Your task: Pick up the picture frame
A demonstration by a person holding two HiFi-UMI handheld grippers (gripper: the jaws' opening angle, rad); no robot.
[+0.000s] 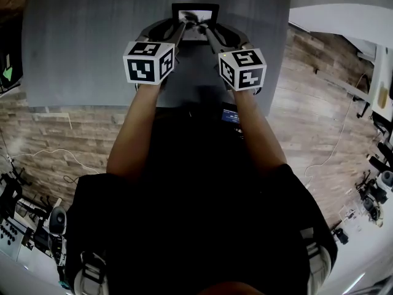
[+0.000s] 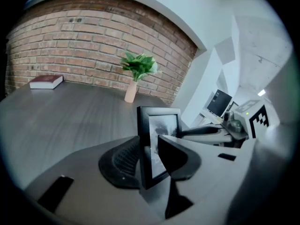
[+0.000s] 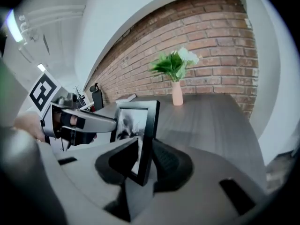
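Note:
A black picture frame [image 1: 195, 18] with a pale grey picture stands upright over the grey table [image 1: 86, 42], held from both sides. My left gripper [image 1: 182, 28] is shut on its left edge, my right gripper [image 1: 209, 29] on its right edge. In the left gripper view the frame [image 2: 161, 125] sits clamped between the two dark pads of the left gripper [image 2: 151, 157], and the right gripper [image 2: 211, 131] reaches in from the right. The right gripper view shows the frame [image 3: 137, 118] edge-on in the right gripper [image 3: 141, 157], the left gripper [image 3: 79, 118] beyond it. I cannot tell if the frame's lower edge touches the table.
A pink vase with a green plant [image 2: 136, 76] and a dark red book [image 2: 46, 82] stand at the table's far side by a brick wall. A monitor [image 2: 219, 103] is off to the right. White cables [image 1: 37, 155] trail over the wood floor.

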